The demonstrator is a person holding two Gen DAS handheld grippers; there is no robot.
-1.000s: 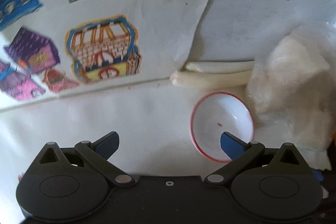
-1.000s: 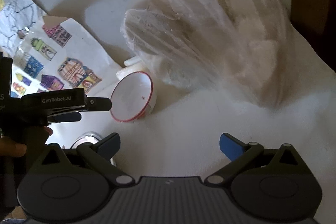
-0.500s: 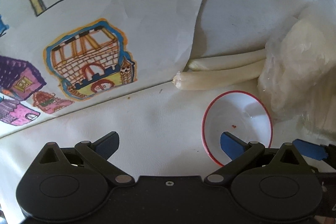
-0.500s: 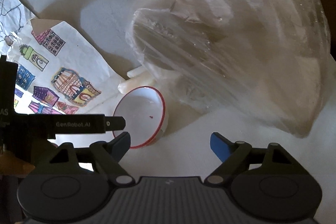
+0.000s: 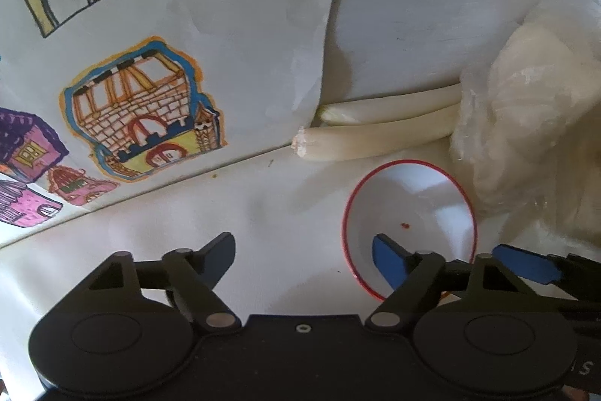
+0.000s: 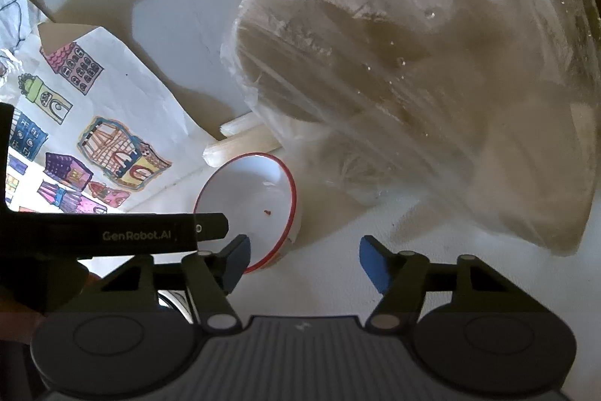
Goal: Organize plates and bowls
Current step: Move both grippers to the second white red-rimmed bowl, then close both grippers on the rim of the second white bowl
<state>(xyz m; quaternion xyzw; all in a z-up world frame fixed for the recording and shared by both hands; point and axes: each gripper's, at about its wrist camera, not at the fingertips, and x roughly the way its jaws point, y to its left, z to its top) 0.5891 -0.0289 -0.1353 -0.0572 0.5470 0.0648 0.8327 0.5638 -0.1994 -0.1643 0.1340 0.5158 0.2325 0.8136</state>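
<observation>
- Both sets of jaws are closing but not yet clamped: your left gripper (image 5: 304, 250) has one blue pad inside the red-rimmed white ceramic bowl (image 5: 409, 209), your right gripper (image 6: 304, 252) straddles its rim.
- That bowl sits on the white table (image 5: 281, 213), touching the clear plastic bag (image 6: 432, 93).
- Two grippers on one rim could tip it or collide.
</observation>
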